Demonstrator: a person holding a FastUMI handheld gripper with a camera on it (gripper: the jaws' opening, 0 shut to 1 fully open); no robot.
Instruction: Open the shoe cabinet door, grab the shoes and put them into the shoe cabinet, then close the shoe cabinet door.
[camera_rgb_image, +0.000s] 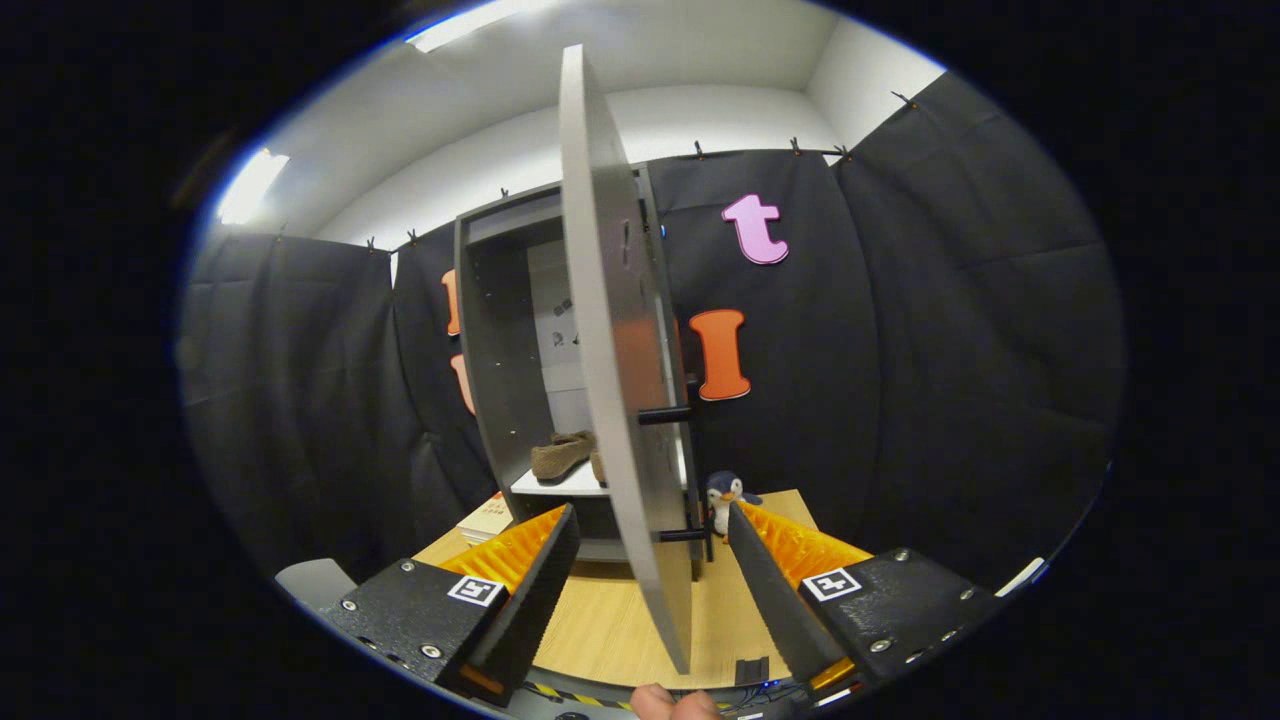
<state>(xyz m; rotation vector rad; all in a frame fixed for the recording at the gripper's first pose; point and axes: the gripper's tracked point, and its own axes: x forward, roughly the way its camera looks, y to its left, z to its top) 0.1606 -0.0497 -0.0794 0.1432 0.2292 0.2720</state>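
Gripper view, tongs (652, 575): we see them spread wide, pinching nothing, the door's edge standing between the fingers.
Door (620, 380): swung open toward us, edge-on, dark handle (690, 470) on its right face.
Shoe cabinet (500, 380): upright on the worktop (600, 620).
Shoes (562, 453): brown, on the cabinet's shelf.
Penguin toy (722, 500): right of the cabinet.
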